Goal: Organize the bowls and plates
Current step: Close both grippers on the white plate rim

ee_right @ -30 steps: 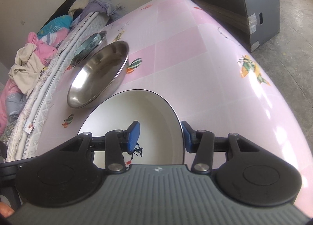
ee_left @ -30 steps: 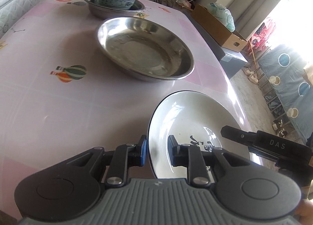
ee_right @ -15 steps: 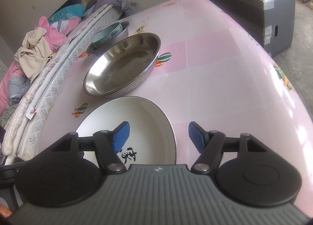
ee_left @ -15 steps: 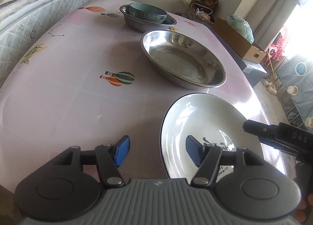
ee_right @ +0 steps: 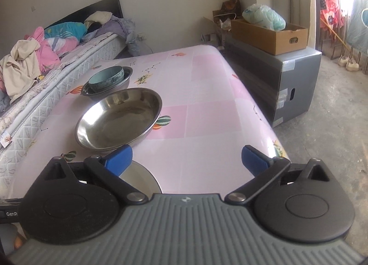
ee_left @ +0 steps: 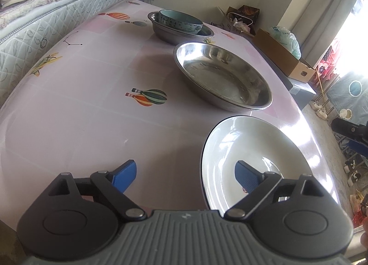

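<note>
Left gripper [ee_left: 186,176] hangs over the near edge of the pink table [ee_left: 92,108], jaws spread wide, having just been opening. The white plate [ee_left: 250,150] lies flat on the cloth; its near rim passes between the blue pads, but neither pad presses on it — released. The right pad sits over the plate's bowl, the left pad over bare cloth. A dark mark on the plate floor is mostly hidden behind the right finger; unreadable.

Right gripper [ee_right: 186,161] also stands fully spread, jaws just been opening, nothing between them but table. From this view only a sliver of the white plate shows, below the left pad; the rest is covered by the gripper body.

Beyond the plate: a wide steel dish [ee_left: 222,79], empty, standing apart from it. Further back a smaller steel bowl [ee_left: 181,32] with a pale teal bowl [ee_left: 181,21] nested inside — the teal bowl's pattern too small to make out.

Mattress [ee_left: 46,23] runs along the table's left side, clothes heaped on it and cut off at the frame top. Cardboard box [ee_right: 269,32] sits on a grey cabinet [ee_right: 276,81] past the far corner. Window area at right is blown out by glare.
</note>
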`<state>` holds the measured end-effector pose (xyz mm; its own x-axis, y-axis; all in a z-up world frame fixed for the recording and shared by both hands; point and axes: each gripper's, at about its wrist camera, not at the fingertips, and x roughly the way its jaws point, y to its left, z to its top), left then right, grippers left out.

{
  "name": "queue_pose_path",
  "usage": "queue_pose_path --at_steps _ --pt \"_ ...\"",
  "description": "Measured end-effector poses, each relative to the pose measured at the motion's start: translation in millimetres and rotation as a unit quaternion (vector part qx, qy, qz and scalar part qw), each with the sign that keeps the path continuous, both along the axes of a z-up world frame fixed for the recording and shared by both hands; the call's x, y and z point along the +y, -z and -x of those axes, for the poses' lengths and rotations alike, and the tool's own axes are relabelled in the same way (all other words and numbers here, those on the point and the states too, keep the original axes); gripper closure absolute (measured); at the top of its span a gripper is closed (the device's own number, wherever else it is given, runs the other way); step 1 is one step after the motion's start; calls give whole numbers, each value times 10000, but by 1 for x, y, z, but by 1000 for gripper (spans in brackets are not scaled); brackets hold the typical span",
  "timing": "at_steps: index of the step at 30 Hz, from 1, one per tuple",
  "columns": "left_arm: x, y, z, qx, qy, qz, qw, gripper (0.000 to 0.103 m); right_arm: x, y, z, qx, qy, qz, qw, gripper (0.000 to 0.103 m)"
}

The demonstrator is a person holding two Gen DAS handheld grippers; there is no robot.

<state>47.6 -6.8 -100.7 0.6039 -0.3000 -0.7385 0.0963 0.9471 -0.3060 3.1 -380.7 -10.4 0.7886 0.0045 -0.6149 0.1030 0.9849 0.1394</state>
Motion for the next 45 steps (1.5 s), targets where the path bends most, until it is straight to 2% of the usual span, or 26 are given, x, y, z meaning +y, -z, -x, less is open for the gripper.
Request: queue_pose_path --at_steps 6,11,15,21,28,38,45 --pt "1 1 -1 -13 2 -2 10000 3 12 -16 7 -343 63 894 9954 1" --pt "1 1 -1 -21 15 7 10000 0 17 -25 10 -448 -5 1178 9920 1" --pt "0 1 -1 -37 93 -76 9999 0 16 -31 12 -517 -99 985 9937 1" --pt "1 3 0 -114 205 -58 9997 0 14 -29 17 -661 -519 642 9944 1" --pt "12 3 -1 -134 119 345 9992 0 23 -23 15 -640 -786 417 9940 1" --pt "31 5 -5 -7 -53 1013 9948 0 24 -11 7 -452 -818 38 9956 1" --pt "33 5 -6 -6 -10 1111 9938 0 20 -6 4 -351 -757 -178 9964 1"
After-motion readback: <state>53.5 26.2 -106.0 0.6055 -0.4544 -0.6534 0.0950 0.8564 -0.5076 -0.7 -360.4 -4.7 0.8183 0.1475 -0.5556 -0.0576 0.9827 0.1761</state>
